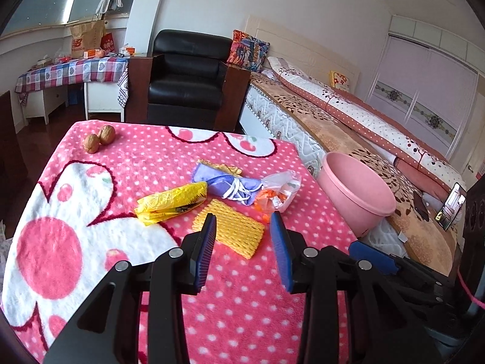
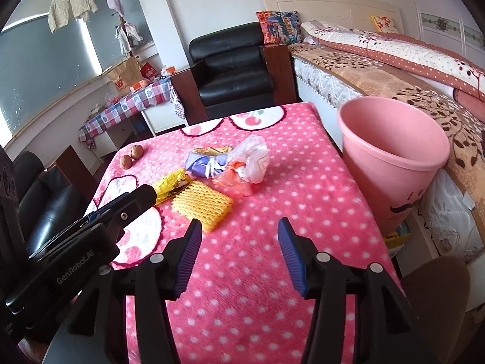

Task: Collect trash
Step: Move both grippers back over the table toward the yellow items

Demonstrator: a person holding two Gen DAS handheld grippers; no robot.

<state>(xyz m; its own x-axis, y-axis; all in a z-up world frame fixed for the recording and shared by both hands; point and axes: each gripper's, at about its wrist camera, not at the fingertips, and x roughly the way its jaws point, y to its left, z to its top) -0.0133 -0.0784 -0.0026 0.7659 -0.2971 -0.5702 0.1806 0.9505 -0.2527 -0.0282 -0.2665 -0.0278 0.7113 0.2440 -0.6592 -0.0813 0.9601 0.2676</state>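
A yellow foam net [image 1: 229,232] [image 2: 201,207] lies on the pink dotted blanket [image 1: 242,303] [image 2: 272,212], just ahead of my open left gripper [image 1: 244,221]. Beyond it lie a yellow wrapper [image 1: 171,201] [image 2: 169,185], a purple cloth tied with white string [image 1: 229,185] [image 2: 203,165], and a clear plastic bag with orange scraps [image 1: 277,192] [image 2: 247,165]. A pink bin [image 1: 354,192] [image 2: 391,154] stands off the blanket's right edge. My right gripper [image 2: 239,227] is open and empty above bare blanket.
Two walnuts [image 1: 98,139] [image 2: 132,156] sit at the far left corner. A black armchair [image 1: 188,75] [image 2: 233,66] stands beyond the table, a bed [image 1: 348,115] [image 2: 394,60] to the right. The left gripper body [image 2: 75,236] shows in the right wrist view.
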